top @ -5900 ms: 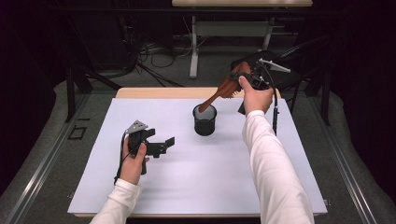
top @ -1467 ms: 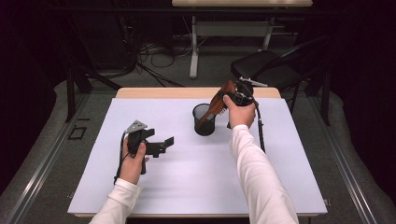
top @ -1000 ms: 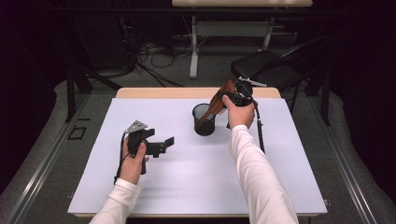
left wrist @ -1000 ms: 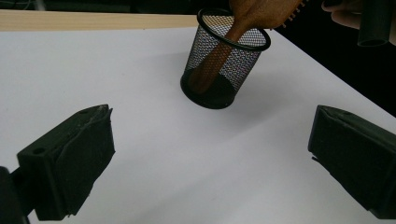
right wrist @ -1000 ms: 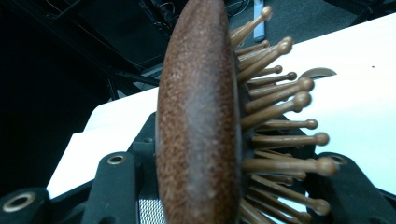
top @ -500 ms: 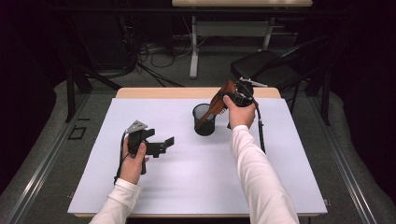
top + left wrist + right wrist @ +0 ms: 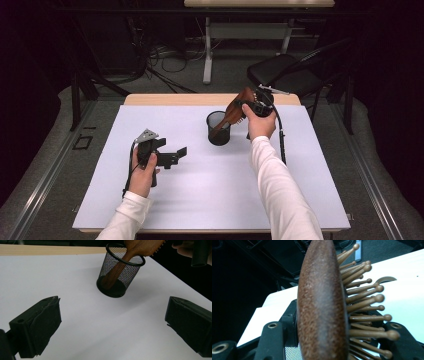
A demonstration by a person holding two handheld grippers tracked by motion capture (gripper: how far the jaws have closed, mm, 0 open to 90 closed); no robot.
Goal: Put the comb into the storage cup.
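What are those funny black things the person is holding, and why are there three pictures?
A person sits at a white table and holds a tool in each hand. Each tool is a black hand-held gripper with two jaws that pinch, like big tweezers.

One picture comes from a camera high above the table. The other two come from small cameras riding on the grippers, looking out along their jaws.

On the table stands a round black wire-mesh cup. The right gripper pinches the head of a brown wooden hairbrush with wooden pins; its jaws have just been opening a little. The brush handle already pokes down into the cup, which you can see through the mesh in the left gripper view.

The left gripper holds nothing. Its jaws are wide open, and it waits lower on the table, pointed toward the cup.
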